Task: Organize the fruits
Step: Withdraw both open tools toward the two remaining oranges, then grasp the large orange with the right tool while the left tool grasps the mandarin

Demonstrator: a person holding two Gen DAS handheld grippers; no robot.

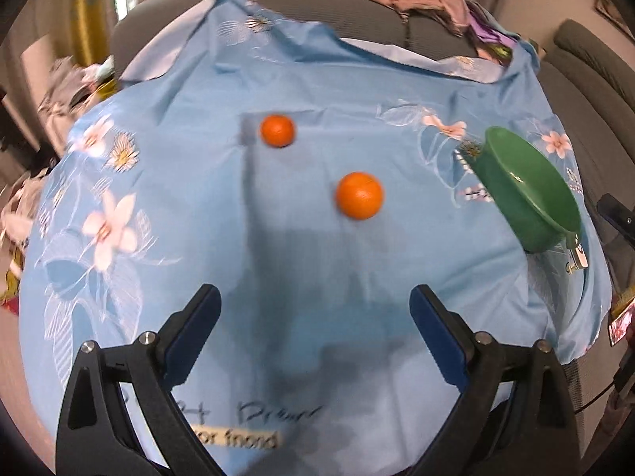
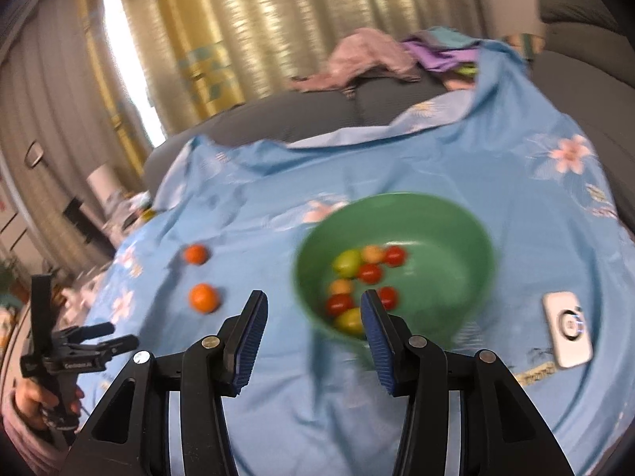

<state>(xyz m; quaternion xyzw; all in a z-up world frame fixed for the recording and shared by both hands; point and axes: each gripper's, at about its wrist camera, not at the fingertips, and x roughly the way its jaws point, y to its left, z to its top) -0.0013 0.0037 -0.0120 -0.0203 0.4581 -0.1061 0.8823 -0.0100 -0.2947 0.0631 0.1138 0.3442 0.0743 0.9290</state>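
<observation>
Step in hand, as I read it: go for the near orange (image 1: 359,195) — center it between the pads and close gently, it will roll on the soft blue sheet (image 1: 301,87). Far orange (image 1: 277,130) sits beyond; the green bowl (image 2: 468,234) of small fruits stands off to the right. Left tool (image 1: 315,329) spread wide, empty, touching nothing. Right tool (image 2: 313,335) partly open, nothing between the pads — hovering at the bowl's near rim.

On the bedsheet (image 2: 456,166) two oranges (image 2: 204,298) lie left of the bowl (image 2: 456,238); small fruits (image 2: 369,273) lie in it; a phone-like device (image 2: 568,329) lies right of it.
</observation>
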